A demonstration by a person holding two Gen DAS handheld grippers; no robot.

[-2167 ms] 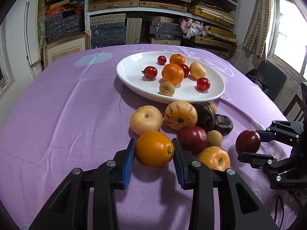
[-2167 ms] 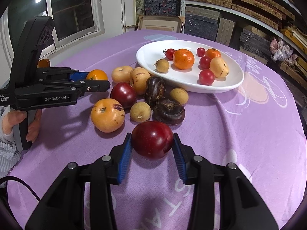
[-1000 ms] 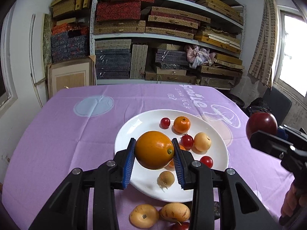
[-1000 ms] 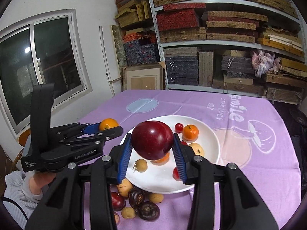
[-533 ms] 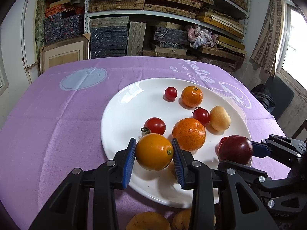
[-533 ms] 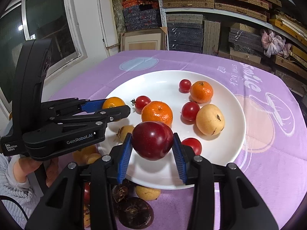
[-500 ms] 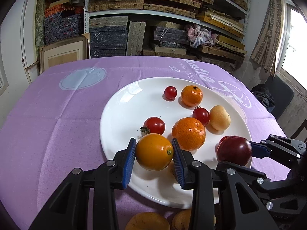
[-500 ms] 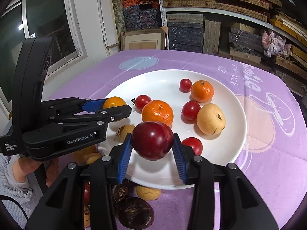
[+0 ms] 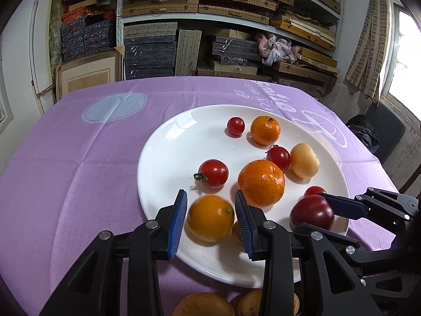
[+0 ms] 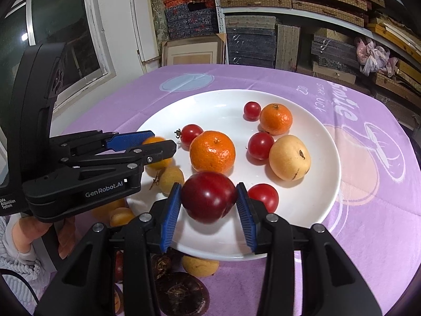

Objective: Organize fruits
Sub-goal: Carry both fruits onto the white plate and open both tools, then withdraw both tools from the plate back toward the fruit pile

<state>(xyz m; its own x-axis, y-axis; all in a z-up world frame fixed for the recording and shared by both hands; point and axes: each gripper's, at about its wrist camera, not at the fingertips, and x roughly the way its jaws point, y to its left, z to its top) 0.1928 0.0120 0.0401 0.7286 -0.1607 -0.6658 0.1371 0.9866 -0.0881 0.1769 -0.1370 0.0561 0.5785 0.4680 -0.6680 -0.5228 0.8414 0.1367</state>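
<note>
A white plate [image 9: 163,158] [image 10: 310,210] on the purple cloth holds mandarins, cherry tomatoes and a pale yellow fruit [image 10: 289,158]. My left gripper [image 9: 210,221] is shut on an orange [image 9: 210,217] low over the plate's near rim. The orange looks blurred and sits low between the blue pads. My right gripper [image 10: 209,208] is shut on a dark red plum [image 10: 209,197], also blurred, beside a big mandarin [image 10: 212,151]. In the right wrist view the left gripper [image 10: 158,142] reaches in from the left. In the left wrist view the right gripper [image 9: 315,213] comes in from the right.
Loose fruit lies on the cloth in front of the plate: a dark round fruit [image 10: 181,297], a yellowish one [image 10: 200,266] and pale orange ones [image 9: 205,305]. A person's hand [image 10: 26,231] holds the left gripper's handle. Shelves of boxes stand behind the table.
Both grippers came down from above the table to just over the plate with their fruit. In the last half second they stayed put; the orange and the plum sit slightly lower between the pads.
</note>
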